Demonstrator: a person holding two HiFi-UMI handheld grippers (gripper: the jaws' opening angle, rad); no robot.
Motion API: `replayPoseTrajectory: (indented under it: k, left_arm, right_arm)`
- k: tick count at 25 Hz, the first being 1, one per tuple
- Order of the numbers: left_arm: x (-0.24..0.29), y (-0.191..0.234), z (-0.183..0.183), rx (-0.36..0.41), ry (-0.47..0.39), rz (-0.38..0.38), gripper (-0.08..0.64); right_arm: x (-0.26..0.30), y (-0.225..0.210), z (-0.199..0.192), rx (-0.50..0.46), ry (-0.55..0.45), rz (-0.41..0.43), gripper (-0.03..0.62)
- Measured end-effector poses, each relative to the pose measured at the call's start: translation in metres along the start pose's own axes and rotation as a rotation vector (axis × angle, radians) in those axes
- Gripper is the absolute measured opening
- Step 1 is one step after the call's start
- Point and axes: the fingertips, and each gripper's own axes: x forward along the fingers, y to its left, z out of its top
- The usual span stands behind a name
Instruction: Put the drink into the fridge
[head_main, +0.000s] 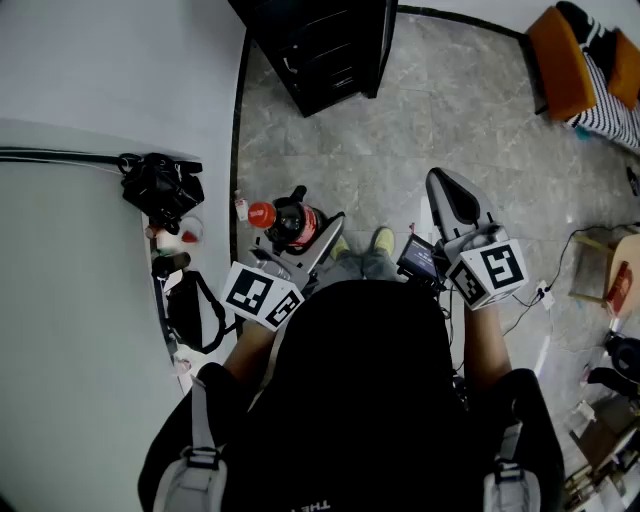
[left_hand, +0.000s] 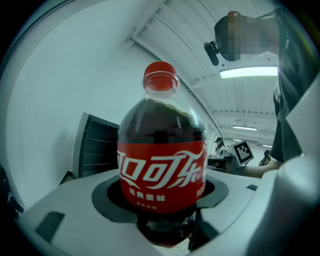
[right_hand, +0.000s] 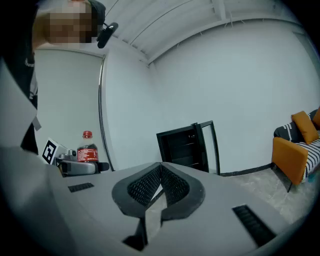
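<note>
A cola bottle (head_main: 288, 222) with a red cap and red label stands upright in my left gripper (head_main: 300, 238), whose jaws are shut on its lower body. In the left gripper view the bottle (left_hand: 162, 165) fills the middle, seated in the dark pads of the left gripper (left_hand: 162, 192). The black fridge (head_main: 320, 45) stands on the floor ahead against the wall, its door swung open. It shows as the fridge (left_hand: 95, 147) behind the bottle and the fridge (right_hand: 187, 145) in the right gripper view. My right gripper (head_main: 440, 182) is shut and empty, its tips meeting at the right gripper (right_hand: 160, 167).
A white table (head_main: 70, 320) lies at my left, with a black bag (head_main: 160, 188) and small items along its edge. An orange chair (head_main: 565, 60) stands at the far right. A cardboard box (head_main: 600, 265) and cables sit on the grey tiled floor at the right.
</note>
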Motion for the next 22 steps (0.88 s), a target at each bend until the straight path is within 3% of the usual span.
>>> replayPoseTrajectory:
  k: [10,18,22]
  left_arm:
    - [-0.015,0.011,0.002,0.036,-0.014,0.015,0.307]
    - [-0.028,0.030,0.005,0.020,-0.042,-0.006,0.307]
    - [-0.035,0.035,0.005,0.018,-0.045,-0.010,0.307]
  right_arm:
    - [0.004,0.010,0.000,-0.014,-0.001,0.019,0.014]
    - [0.015,0.044,0.006,-0.019,-0.048,0.089,0.012]
    - [0.019,0.057,-0.001,-0.034,-0.017,0.089,0.012]
